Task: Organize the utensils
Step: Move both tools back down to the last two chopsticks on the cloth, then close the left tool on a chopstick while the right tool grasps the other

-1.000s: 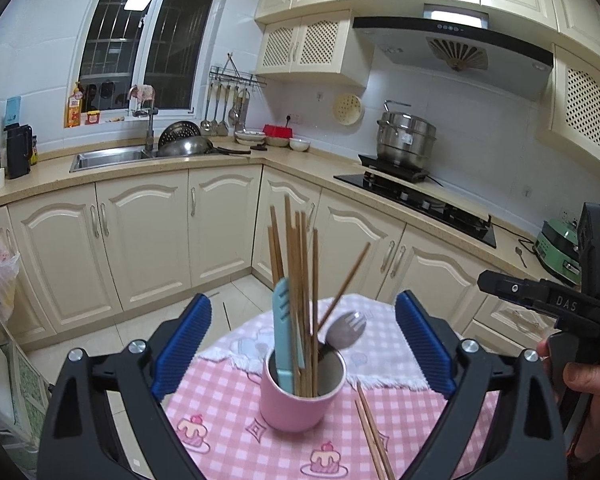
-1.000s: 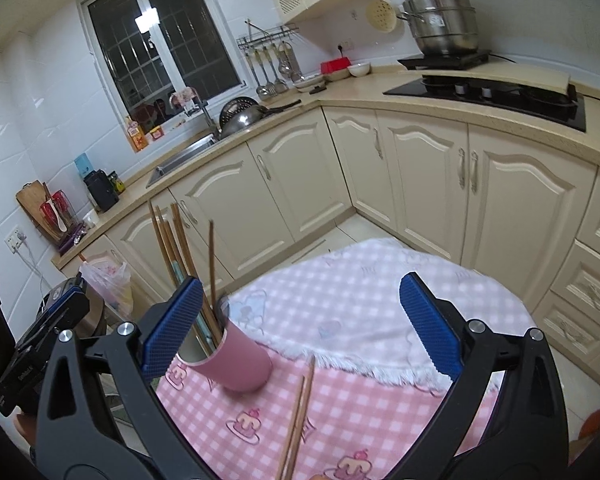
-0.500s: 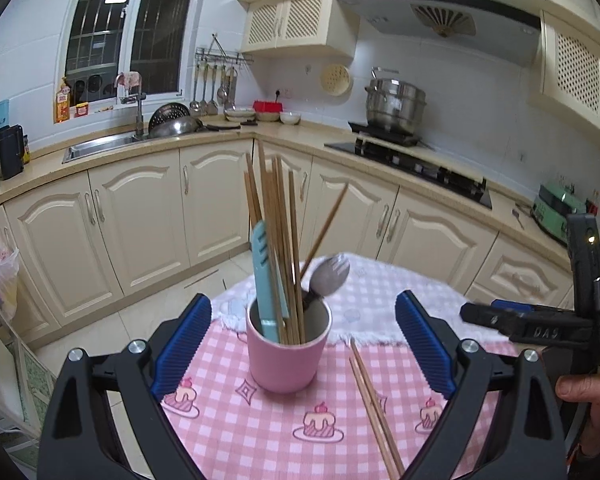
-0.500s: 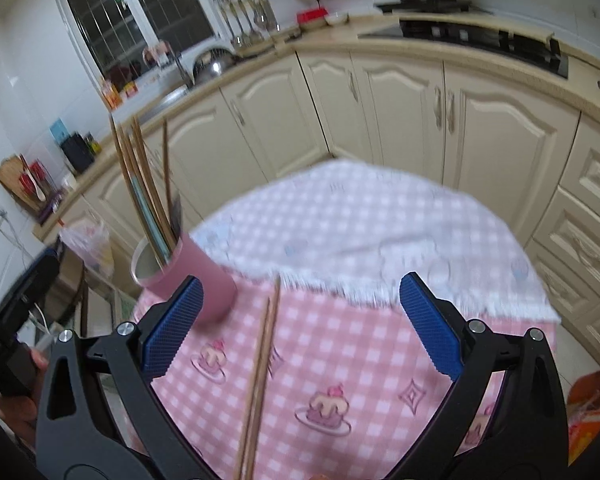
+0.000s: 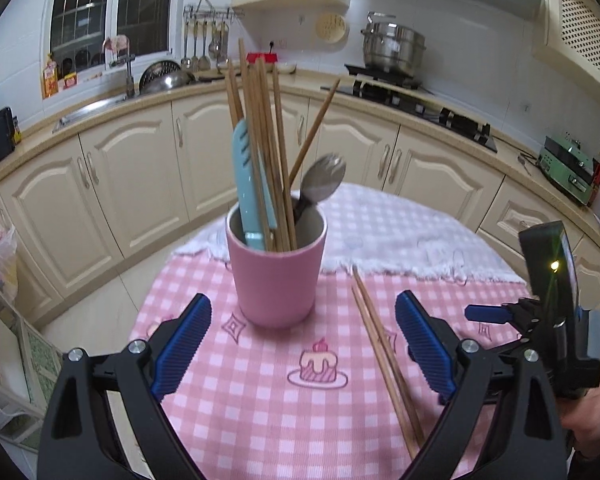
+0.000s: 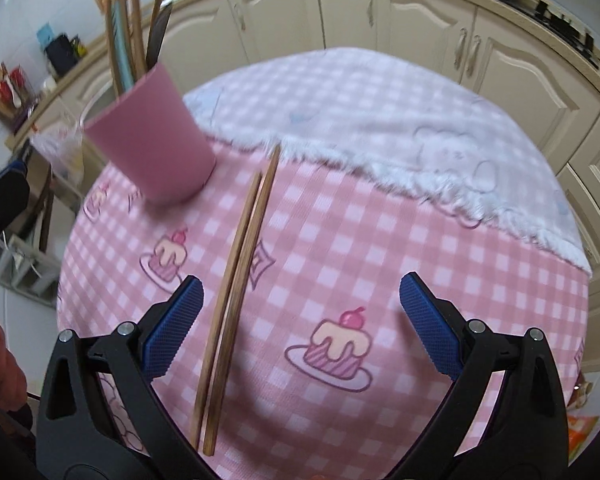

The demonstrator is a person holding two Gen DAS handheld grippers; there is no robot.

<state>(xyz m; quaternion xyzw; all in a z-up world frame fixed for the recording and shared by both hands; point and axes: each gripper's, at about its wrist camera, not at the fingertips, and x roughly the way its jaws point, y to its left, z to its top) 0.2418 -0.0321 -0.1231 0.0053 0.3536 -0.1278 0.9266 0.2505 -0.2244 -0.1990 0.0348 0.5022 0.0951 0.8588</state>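
I see a round table under a pink checked tablecloth printed with cakes, which fills the lower half of both views, with a white fringed cloth laid over its far part. Cream kitchen cabinets curve across the middle of the left wrist view behind it.

My left gripper sits at the bottom of its own frame, blue pads spread wide with nothing between them. My right gripper is likewise spread apart and empty at the bottom of its frame; from the left wrist view I also catch it at the right edge, held in a hand.

The tall pink plastic cup stands upright at the centre of the left wrist view — beyond the left pads, not touched by them. In it stand a bundle of long wooden chopsticks, a pale blue flat plastic utensil and a metal spoon, bowl up.

A loose pair of wooden chopsticks lies flat on the tablecloth just right of the cup — in the right wrist view it runs from centre to lower left, passing close beside the left-hand pad without touching it.
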